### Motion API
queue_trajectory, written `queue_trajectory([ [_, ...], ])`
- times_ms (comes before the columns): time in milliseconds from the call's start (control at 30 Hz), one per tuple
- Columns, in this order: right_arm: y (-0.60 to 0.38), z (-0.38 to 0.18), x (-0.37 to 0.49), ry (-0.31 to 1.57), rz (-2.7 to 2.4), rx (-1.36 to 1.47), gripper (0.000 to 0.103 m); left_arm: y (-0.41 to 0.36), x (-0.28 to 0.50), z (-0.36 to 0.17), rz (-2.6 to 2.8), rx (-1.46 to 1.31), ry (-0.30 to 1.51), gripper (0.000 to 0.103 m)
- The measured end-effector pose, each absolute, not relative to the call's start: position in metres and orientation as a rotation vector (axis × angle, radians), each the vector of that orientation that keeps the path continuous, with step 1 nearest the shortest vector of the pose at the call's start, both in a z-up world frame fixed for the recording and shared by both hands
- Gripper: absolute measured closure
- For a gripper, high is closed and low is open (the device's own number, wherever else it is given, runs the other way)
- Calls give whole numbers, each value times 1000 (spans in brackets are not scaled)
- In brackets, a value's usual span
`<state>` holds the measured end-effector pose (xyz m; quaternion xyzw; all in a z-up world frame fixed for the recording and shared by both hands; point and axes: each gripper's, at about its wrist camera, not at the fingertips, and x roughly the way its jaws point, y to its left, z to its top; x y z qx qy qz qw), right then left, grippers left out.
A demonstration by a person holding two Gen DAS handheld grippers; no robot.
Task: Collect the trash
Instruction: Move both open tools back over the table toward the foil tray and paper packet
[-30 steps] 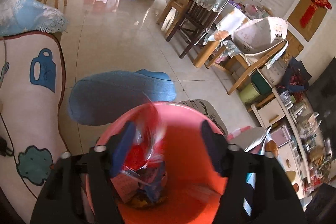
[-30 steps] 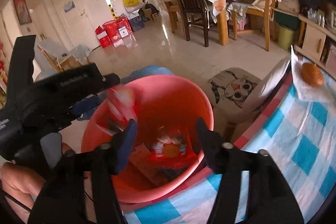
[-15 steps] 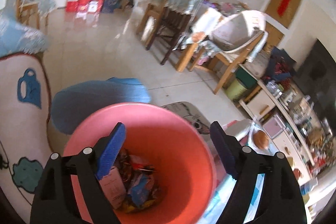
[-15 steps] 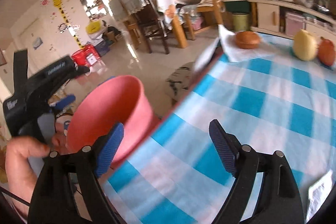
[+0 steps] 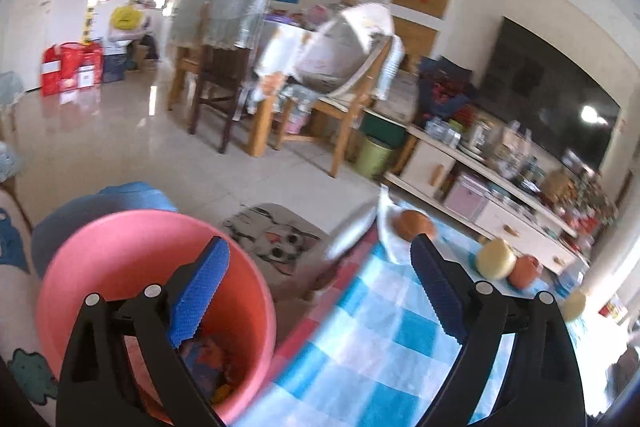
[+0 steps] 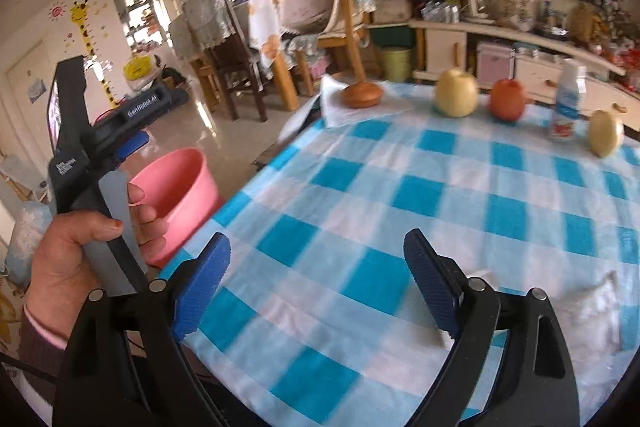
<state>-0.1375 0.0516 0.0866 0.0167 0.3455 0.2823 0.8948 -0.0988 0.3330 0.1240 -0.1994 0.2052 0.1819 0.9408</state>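
Your left gripper (image 5: 320, 291) is spread wide and empty, hovering over the near rim of the pink bucket (image 5: 120, 239), left finger above the bucket's inside, right finger over the table edge. Trash wrappers (image 5: 208, 359) sit at the bucket bottom, mixed blue, red and orange, partly hidden by the finger. The bucket stands on the floor just beside the blue-and-white checked tablecloth (image 6: 400, 195).

Your right gripper (image 6: 316, 291) is also wide apart with nothing between the fingers, above the near part of the cloth. Your left hand (image 6: 80, 247) shows in the right wrist view gripping the other tool's handle, next to the bucket.

Along the far side of the table: a bun (image 6: 362, 95) on a white napkin (image 6: 340, 107), a yellow pear (image 6: 456, 93), a red-orange fruit (image 6: 508, 99), a small white bottle (image 6: 568, 103), another yellow fruit (image 6: 606, 133). A cat-print stool (image 5: 276, 243) stands on the floor near the bucket.
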Motion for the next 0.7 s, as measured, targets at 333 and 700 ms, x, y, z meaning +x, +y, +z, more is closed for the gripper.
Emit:
queue_trajectory([
  [333, -26, 105, -163, 624, 458, 81, 10, 245, -87, 133, 230, -197, 457, 12],
  [700, -97, 115, -168, 576, 350, 158, 9, 171, -82, 117, 70, -66, 562, 12],
])
